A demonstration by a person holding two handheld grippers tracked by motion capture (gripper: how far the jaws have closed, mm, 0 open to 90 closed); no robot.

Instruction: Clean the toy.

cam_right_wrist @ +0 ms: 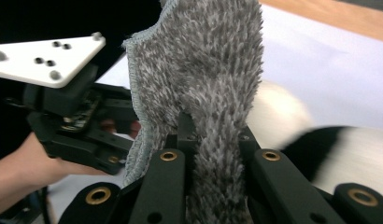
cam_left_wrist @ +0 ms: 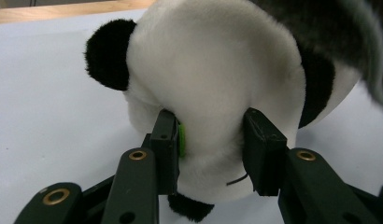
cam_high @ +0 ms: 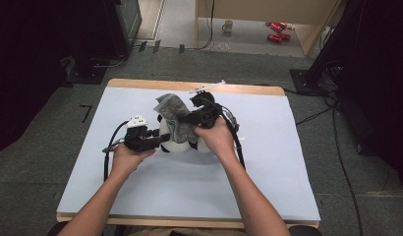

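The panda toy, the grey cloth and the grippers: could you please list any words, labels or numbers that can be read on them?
None can be read.
The panda toy bears a small green tag, too hidden to show any text.
The grey cloth and the white plate carry no print.

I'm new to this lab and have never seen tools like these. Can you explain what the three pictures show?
A person sits at a table covered in pale blue and holds a hand-worked tool with two black jaws in each hand. The high view looks down from above. The other two pictures come from cameras riding on the tools, looking along their jaws. The left gripper has its jaws pressed into the white body of a toy panda that rests on the table. The right gripper is clamped on a fluffy grey cloth, held up over the panda.
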